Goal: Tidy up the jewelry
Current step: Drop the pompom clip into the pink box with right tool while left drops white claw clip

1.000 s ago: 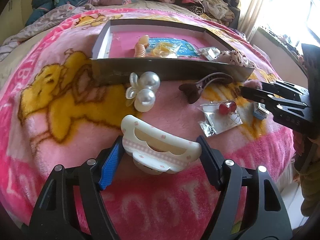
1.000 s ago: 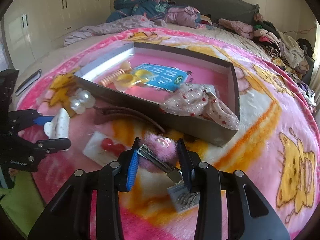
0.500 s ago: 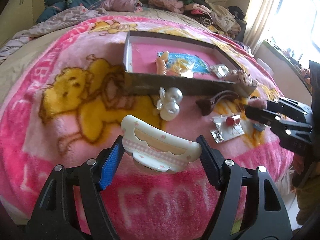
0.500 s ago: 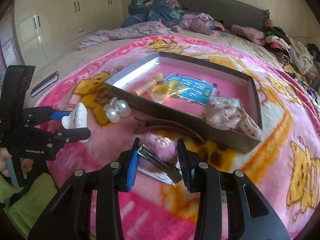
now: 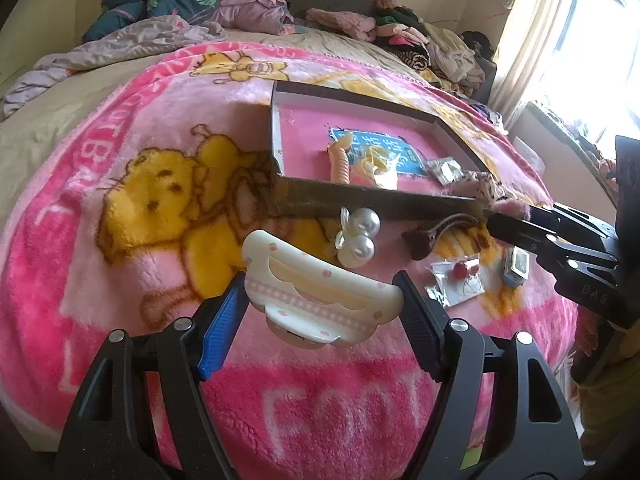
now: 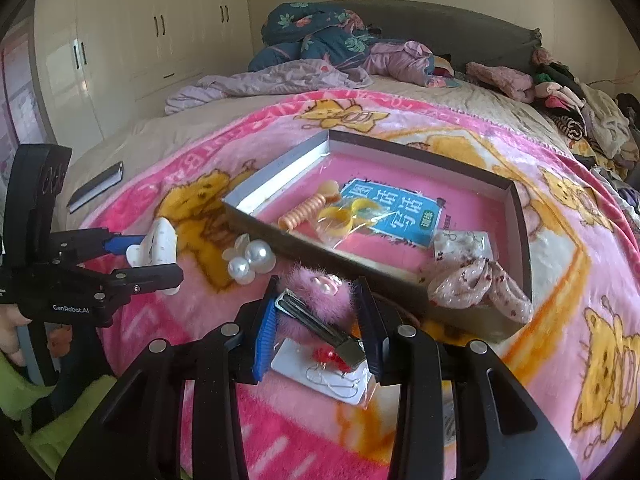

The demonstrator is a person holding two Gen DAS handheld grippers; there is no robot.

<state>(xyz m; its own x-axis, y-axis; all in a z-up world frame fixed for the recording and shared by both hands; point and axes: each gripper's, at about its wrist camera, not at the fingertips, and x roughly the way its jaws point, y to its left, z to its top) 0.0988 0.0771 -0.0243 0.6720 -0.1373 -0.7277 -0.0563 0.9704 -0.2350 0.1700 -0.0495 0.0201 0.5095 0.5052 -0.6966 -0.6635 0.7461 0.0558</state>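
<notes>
Now mid-carry: left gripper (image 5: 320, 304) clamping cream claw clip (image 5: 320, 300), right gripper (image 6: 318, 320) pinching pink fuzzy hair clip (image 6: 316, 300) — both hovering above blanket (image 5: 160, 264), near box (image 6: 520, 216). Next — reaching over near wall, releasing inside.

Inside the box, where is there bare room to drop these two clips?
Free: the box's pink floor along the far wall and its left corner, beyond the coiled hair tie. Crowded: near wall, around the blue card and floral scrunchie.
</notes>
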